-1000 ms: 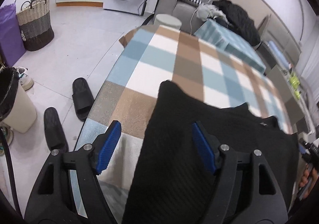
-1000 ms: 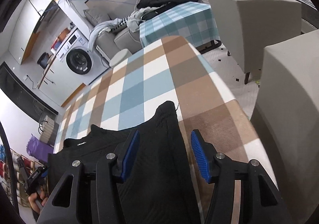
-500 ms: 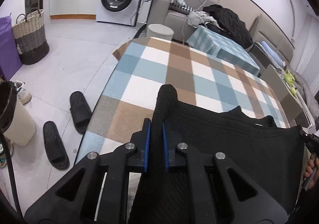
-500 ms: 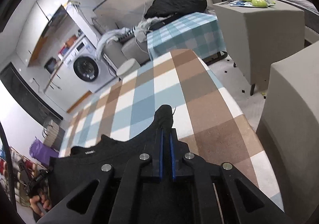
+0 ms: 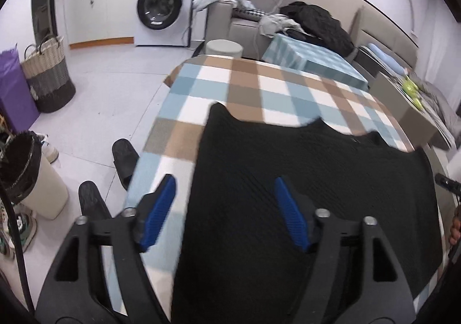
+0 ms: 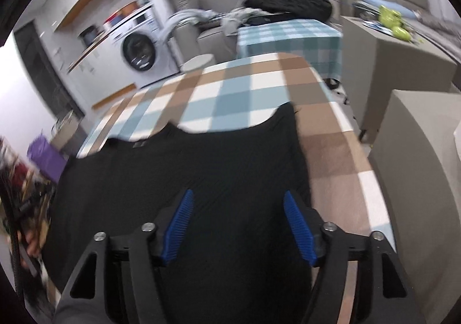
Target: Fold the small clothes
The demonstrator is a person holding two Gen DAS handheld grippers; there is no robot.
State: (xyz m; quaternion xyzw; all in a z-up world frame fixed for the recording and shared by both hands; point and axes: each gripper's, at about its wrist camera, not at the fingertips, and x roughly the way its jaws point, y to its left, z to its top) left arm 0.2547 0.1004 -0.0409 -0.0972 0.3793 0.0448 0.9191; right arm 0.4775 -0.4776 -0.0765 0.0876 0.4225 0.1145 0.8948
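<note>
Left gripper (image 5: 224, 211) and right gripper (image 6: 240, 227), both pitched downward over the black garment (image 5: 302, 208), jaws just opened wide, gripping nothing; strap tips at 12 o'clock.

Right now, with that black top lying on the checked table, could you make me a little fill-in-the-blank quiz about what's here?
1. The black garment lies on a ____ tablecloth.
2. The pads of the left gripper are coloured ____.
3. The jaws of the right gripper stand ____, gripping nothing.
4. The white machine by the far wall is a ____ machine.

Missing words: checked; blue; open; washing
</note>
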